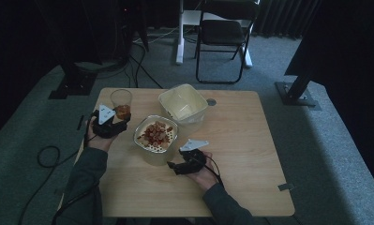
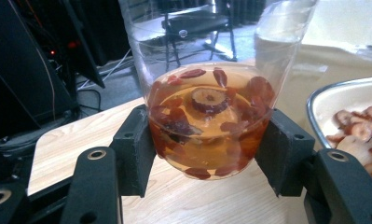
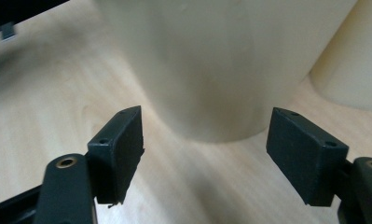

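Right tool (image 1: 175, 167) sits nearest, low on the desk (image 1: 250, 187) in the person's right hand (image 1: 204, 174), jaws parted with nothing between them; in the right gripper view the pads (image 3: 120, 149) stand apart with bare wood in the gap. Straight ahead of it, just beyond the jaw tips and not touching, stands the cream container (image 3: 207, 65) that carries the strainer bowl (image 1: 155, 134); its upright wall is wider than the jaw gap as it shows here, so a grab would likely need wider jaws or a rim hold, my guess. The strainer bowl sits in the container's top and holds red and pale dried fruit slices (image 1: 156, 132), a loose heap. Left of it, farther back, left tool (image 1: 120, 125) in the left hand (image 1: 96, 138) is clamped around a clear cup (image 2: 207, 116), pads pressing both sides low on the cup wall, cup upright, its base at or just off the wood, can't tell which. The cup holds amber liquid with red date slices (image 2: 209, 100) floating, roughly half full. Left hand is the one with the cup; the bowl lies to the cup's right, near, not touching. Farther back, an empty cream tub (image 1: 183, 103) sits tilted behind the bowl, touching or nearly so. Likely next: tip the cup over the strainer, or steady the container.
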`<move>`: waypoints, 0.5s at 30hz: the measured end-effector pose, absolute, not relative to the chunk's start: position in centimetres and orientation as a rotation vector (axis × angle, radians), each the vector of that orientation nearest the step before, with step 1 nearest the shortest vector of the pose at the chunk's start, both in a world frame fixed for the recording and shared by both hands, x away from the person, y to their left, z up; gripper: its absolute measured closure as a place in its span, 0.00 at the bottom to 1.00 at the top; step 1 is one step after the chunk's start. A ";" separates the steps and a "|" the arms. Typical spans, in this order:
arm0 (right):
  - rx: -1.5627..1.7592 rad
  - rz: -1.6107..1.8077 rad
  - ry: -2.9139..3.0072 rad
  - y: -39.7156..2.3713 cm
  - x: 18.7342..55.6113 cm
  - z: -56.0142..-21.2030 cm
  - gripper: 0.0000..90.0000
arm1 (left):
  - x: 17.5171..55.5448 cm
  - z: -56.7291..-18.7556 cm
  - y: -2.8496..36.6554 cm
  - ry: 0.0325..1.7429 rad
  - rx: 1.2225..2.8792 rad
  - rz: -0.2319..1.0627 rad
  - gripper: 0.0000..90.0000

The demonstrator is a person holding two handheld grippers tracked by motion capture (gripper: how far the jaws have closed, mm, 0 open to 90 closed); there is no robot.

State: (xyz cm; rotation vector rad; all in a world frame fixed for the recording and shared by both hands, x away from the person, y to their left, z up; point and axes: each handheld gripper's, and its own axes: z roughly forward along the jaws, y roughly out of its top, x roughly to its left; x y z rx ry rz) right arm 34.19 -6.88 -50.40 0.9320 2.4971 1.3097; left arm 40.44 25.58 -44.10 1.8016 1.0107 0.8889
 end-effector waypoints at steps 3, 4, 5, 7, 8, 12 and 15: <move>0.993 1.355 2.463 -6.5 35.0 -50.4 0.33 | 40.4 -44.3 25.9 1.020 1.803 0.903 0.48; 1.002 1.362 2.457 -6.4 35.3 -50.4 0.30 | 40.4 -44.4 26.0 1.025 1.802 0.904 0.48; 0.988 1.362 2.470 -6.2 35.5 -50.4 0.30 | 40.4 -44.4 26.1 1.026 1.801 0.906 0.48; 0.964 1.357 2.461 -5.8 35.7 -50.5 0.30 | 40.4 -44.6 26.3 1.035 1.794 0.904 0.48; 0.963 1.354 2.460 -5.7 35.8 -50.5 0.30 | 40.4 -44.7 26.3 1.037 1.793 0.904 0.48; 0.983 1.352 2.438 -5.0 36.6 -50.6 0.33 | 40.4 -45.0 26.5 1.047 1.797 0.911 0.48; 1.007 1.341 2.415 -4.5 37.7 -50.6 0.37 | 40.4 -45.1 26.4 1.050 1.803 0.927 0.48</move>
